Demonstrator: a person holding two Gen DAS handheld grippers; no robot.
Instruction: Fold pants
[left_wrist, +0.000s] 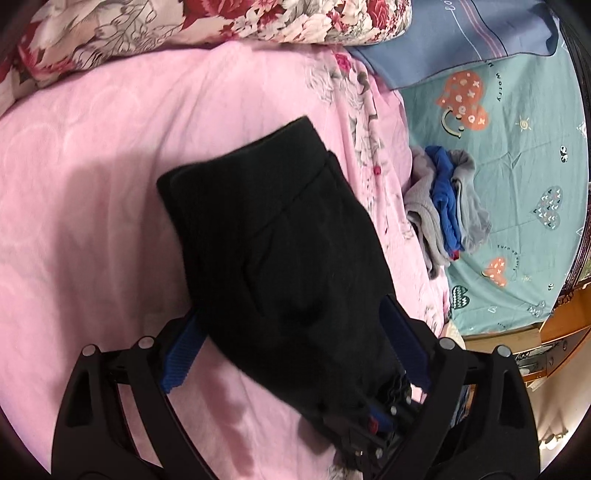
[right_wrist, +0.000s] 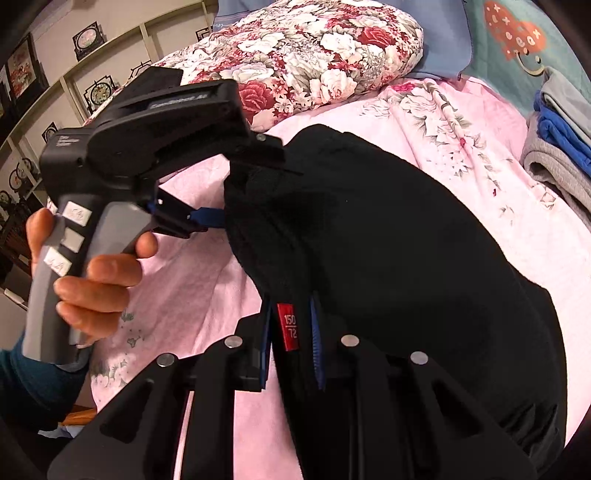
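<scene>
Black pants (left_wrist: 280, 229) lie folded into a thick bundle on the pink floral blanket (left_wrist: 92, 206). The bundle covers the middle of my left gripper (left_wrist: 291, 314), whose blue pads (left_wrist: 181, 354) stand wide apart on either side of it, open. In the right wrist view a hand (right_wrist: 92, 280) holds that left gripper (right_wrist: 251, 188) at the far edge of the pants (right_wrist: 406, 258). My right gripper (right_wrist: 290, 314) is shut on the near edge of the pants, with the red size label (right_wrist: 289, 326) pinched between its blue pads.
A rolled floral quilt (right_wrist: 314, 59) and a blue pillow (left_wrist: 461, 40) lie at the head of the bed. A pile of grey and blue clothes (left_wrist: 447, 199) sits on the teal heart-print sheet (left_wrist: 517, 147) to the right. Wall shelves (right_wrist: 55, 92) hold framed pieces at left.
</scene>
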